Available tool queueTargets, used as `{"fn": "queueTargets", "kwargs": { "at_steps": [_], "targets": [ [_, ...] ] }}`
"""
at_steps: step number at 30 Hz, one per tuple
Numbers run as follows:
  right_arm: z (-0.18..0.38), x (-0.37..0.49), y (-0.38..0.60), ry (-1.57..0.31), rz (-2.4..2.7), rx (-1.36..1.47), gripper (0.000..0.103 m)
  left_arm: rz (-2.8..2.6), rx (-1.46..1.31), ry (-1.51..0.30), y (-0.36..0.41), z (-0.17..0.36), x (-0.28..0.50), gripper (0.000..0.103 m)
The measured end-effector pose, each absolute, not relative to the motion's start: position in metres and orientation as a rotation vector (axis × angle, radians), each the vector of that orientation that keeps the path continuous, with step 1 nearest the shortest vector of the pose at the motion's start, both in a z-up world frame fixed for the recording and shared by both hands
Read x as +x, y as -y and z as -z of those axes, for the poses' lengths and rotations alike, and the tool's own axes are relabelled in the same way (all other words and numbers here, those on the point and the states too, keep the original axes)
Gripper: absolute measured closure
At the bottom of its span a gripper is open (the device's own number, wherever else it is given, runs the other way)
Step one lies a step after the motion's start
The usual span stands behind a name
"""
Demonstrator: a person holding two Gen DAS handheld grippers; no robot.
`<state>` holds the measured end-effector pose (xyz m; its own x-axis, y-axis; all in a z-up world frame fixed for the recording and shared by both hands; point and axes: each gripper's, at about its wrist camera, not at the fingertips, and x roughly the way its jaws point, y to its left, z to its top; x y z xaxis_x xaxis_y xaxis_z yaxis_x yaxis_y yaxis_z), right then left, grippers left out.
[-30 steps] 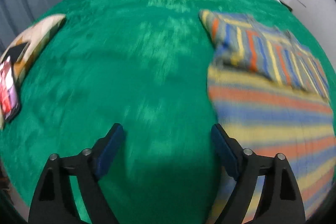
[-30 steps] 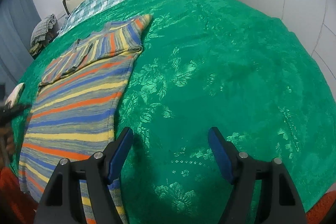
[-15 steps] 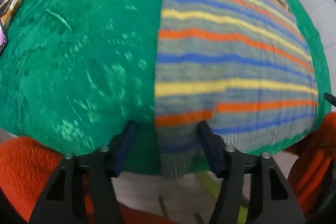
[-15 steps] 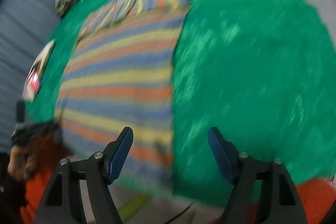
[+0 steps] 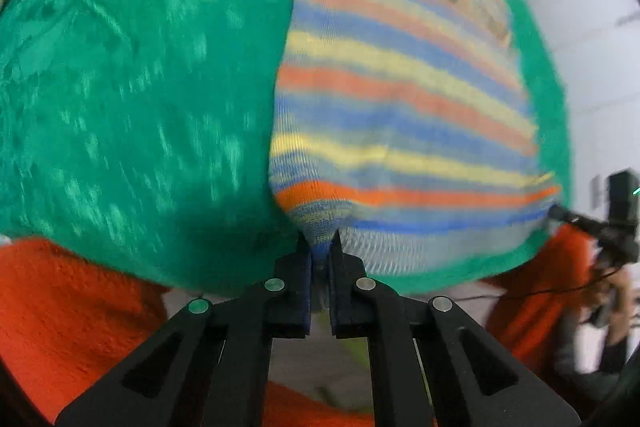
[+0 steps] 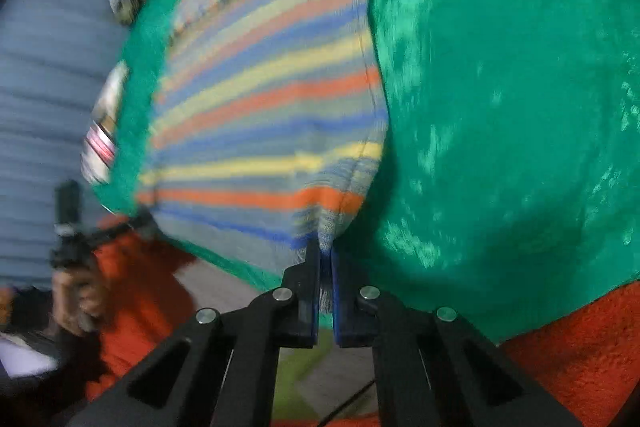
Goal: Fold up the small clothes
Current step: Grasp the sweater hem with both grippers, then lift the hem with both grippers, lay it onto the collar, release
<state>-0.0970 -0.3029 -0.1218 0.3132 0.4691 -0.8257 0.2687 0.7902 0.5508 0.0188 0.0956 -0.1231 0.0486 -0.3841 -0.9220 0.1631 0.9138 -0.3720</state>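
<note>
Left tongs (image 5: 319,247) and right tongs (image 6: 326,253) each pinch a hem corner of the soft, light, floppy striped sweater (image 5: 392,115)

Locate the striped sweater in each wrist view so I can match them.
Left wrist: striped sweater fills centre-right, hem corner pinched by the left gripper.
Right wrist: sweater centre-left, corner pinched by the right gripper.
Shared landmark: green bedspread.

A bed covered by a green blanket (image 5: 140,67) carries a striped sweater (image 5: 400,99).
</note>
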Motion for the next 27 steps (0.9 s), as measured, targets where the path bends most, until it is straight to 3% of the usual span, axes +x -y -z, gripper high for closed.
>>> {"fn": "queueTargets", "kwargs": {
  "at_steps": [8,10,12,13,20,24,25,27],
  "targets": [
    [0.065,0.060,0.376,-1.032,-0.097,0.730,0.098,0.418,-0.237,-1.290,-0.070,0.058,0.208,0.096],
    [0.071,0.126,0.399,-0.937,-0.094,0.798,0.096,0.382,-0.239,-1.233,-0.053,0.054,0.274,0.083],
    [0.080,0.163,0.412,-0.888,0.031,0.778,0.081,0.270,-0.237,-1.173,-0.043,0.057,0.313,0.047],
    [0.084,0.170,0.414,-0.877,0.099,0.760,0.064,0.227,-0.247,-1.168,-0.044,0.061,0.318,0.043],
    [0.111,0.143,0.388,-0.930,0.079,0.572,0.062,0.247,-0.195,-1.175,-0.072,0.101,0.270,0.039],
    [0.118,0.104,0.359,-0.952,0.031,0.380,0.062,0.277,-0.138,-1.158,-0.071,0.118,0.216,0.028],
    [0.120,0.096,0.349,-0.948,-0.003,0.346,0.062,0.249,-0.081,-1.155,-0.067,0.124,0.208,0.030],
    [0.128,0.085,0.340,-0.952,-0.070,0.321,0.061,0.155,0.063,-1.192,-0.059,0.144,0.198,0.058]
  ]
}}
